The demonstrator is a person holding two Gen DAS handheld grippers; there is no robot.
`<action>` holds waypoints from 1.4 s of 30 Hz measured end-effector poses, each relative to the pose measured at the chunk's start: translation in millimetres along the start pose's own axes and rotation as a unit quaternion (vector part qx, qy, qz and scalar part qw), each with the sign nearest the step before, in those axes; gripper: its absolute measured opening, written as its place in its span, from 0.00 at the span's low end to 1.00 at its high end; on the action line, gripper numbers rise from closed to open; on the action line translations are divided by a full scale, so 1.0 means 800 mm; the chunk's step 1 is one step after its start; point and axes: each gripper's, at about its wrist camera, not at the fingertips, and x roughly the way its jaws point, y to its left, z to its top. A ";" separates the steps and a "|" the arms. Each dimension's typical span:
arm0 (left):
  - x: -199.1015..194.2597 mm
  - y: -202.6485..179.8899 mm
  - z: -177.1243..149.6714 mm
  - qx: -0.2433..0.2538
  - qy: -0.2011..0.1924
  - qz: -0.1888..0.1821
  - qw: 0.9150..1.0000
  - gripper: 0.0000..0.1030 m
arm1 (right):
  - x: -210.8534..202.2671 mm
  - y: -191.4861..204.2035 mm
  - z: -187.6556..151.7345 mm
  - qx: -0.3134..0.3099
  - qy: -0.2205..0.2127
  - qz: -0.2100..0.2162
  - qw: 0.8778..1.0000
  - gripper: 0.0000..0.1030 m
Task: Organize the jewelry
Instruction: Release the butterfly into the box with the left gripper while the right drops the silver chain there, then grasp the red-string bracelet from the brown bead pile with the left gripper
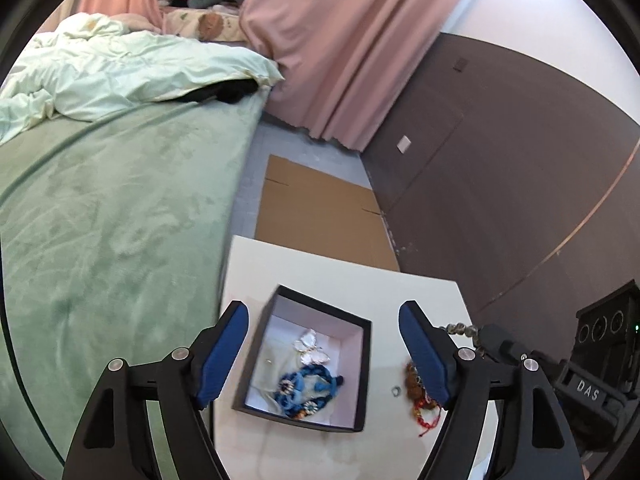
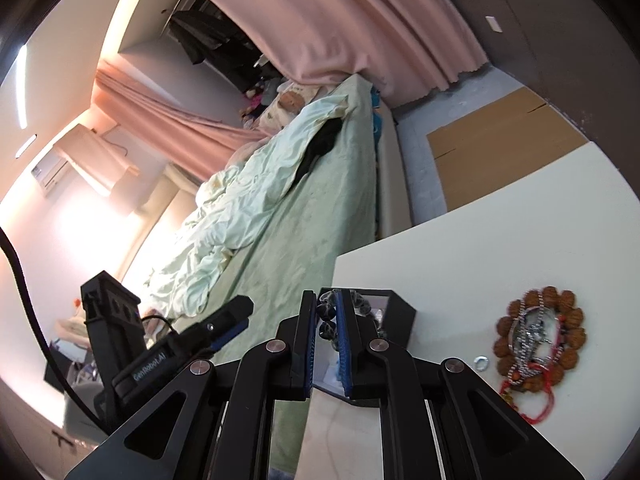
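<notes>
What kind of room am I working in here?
Most likely a bedroom: a bed with a green sheet and a rumpled duvet, pink curtains, and an air conditioner on the wall. The work surface is a small white table beside the bed.

The left wrist view looks steeply down, close above the black box (image 1: 304, 360) on the tabletop (image 1: 400, 292). The right wrist view faces the bed (image 2: 304, 216), low over the same box (image 2: 396, 312) and tabletop (image 2: 480, 248).
</notes>
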 end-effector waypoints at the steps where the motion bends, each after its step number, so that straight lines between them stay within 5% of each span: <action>1: 0.000 0.002 0.002 -0.002 0.000 -0.001 1.000 0.76 | 0.004 0.002 0.001 -0.002 0.002 0.003 1.000 0.11; 12: 0.004 0.011 0.015 -0.015 -0.013 0.010 1.000 0.77 | 0.055 0.012 0.002 -0.003 0.026 0.040 0.999 0.12; 16: 0.009 0.018 0.015 -0.029 -0.013 0.020 0.999 0.85 | 0.077 -0.010 0.001 0.034 0.064 0.029 0.997 0.40; 23: 0.013 0.011 0.011 -0.031 -0.003 0.016 0.999 0.86 | 0.031 -0.031 0.007 0.048 0.039 -0.005 0.998 0.50; 42: 0.015 -0.053 -0.036 0.056 0.017 0.005 0.998 0.86 | -0.080 -0.092 -0.003 0.054 0.019 -0.099 0.993 0.50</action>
